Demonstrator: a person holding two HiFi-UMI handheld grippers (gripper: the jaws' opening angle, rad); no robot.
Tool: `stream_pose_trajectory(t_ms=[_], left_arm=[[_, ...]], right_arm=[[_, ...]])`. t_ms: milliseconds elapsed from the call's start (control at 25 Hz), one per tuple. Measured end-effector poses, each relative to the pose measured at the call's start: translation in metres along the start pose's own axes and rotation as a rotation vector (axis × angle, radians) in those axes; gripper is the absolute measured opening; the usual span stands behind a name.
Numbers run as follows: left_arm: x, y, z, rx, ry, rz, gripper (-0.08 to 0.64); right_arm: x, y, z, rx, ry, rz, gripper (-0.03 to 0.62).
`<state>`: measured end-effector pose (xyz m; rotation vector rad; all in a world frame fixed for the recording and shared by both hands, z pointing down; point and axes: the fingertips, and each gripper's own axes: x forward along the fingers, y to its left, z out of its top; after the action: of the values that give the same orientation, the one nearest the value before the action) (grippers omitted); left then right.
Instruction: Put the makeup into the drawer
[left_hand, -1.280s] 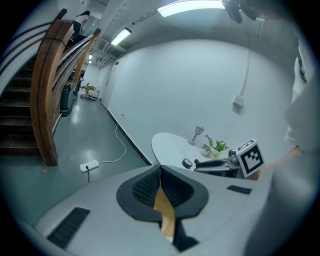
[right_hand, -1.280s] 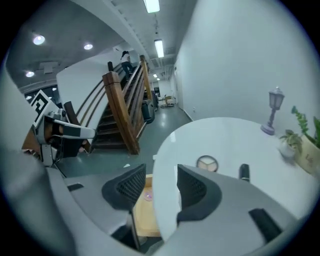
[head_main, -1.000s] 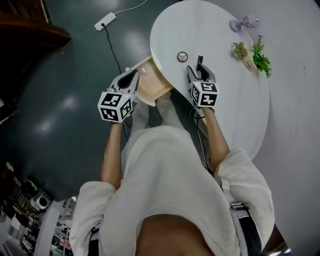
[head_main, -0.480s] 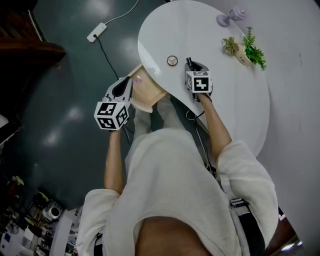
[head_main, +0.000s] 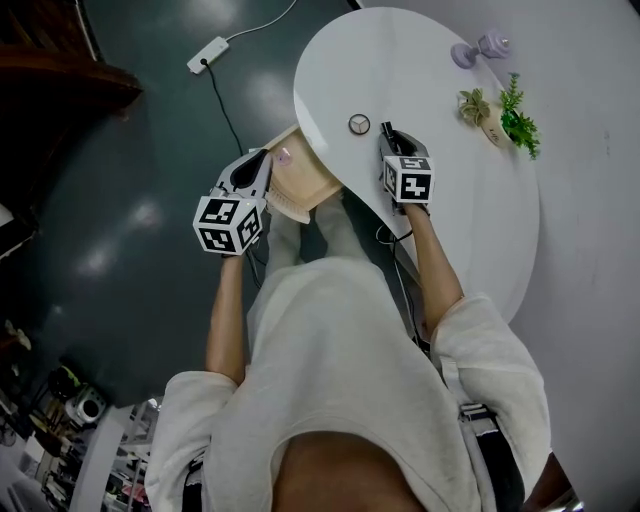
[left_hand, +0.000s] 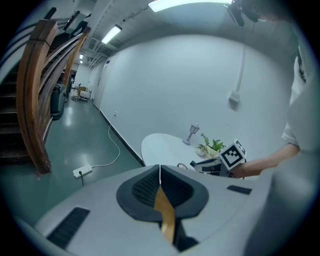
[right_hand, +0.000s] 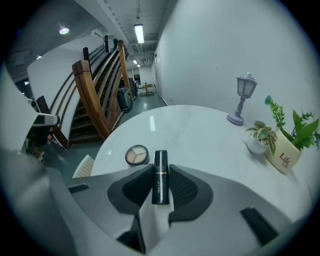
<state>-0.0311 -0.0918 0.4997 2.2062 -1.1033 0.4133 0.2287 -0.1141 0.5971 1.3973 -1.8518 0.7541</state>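
Note:
A black lipstick tube (right_hand: 160, 182) lies on the round white table (head_main: 450, 210) between the pads of my right gripper (right_hand: 160, 189), whose jaws are closing and touch its sides. In the head view the tube (head_main: 386, 130) pokes out past that gripper (head_main: 393, 142). A round eyeshadow compact (right_hand: 136, 154) lies just left of it on the table. My left gripper (head_main: 262, 172) is shut on the thin wooden edge (left_hand: 165, 220) of the open drawer (head_main: 305, 178) under the table's rim. A small pink item (head_main: 283, 156) lies by its tip.
A small lilac lamp (right_hand: 241, 97) and two potted plants (right_hand: 285, 145) stand at the table's far right. A power strip (head_main: 208, 55) with its cable lies on the dark floor. A wooden staircase (right_hand: 95, 95) rises at the left.
My right gripper has come down and forward over the lipstick tube, and its jaws have narrowed around it. The left gripper has stayed at the drawer.

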Motion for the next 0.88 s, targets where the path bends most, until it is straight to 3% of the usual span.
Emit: stream_pose_trajectory(t_ms=[200, 440, 680, 880], left_arm=[[-0.003, 0.004, -0.003, -0.01, -0.016, 0.021, 0.014], [-0.035, 0.026, -0.007, -0.041, -0.044, 0.077, 0.014], [-0.069, 0.049, -0.021, -0.089, -0.066, 0.144, 0.014], [-0.095, 0.071, -0.037, -0.129, -0.066, 0.184, 0.014]], right_arm=[[-0.016, 0.038, 0.014, -0.044, -0.063, 0.086, 0.095], [-0.019, 0.133, 0.028, -0.143, -0.086, 0.243, 0.095], [-0.005, 0.217, 0.016, -0.228, -0.042, 0.378, 0.095], [0.021, 0.262, -0.012, -0.262, 0.047, 0.427, 0.094]])
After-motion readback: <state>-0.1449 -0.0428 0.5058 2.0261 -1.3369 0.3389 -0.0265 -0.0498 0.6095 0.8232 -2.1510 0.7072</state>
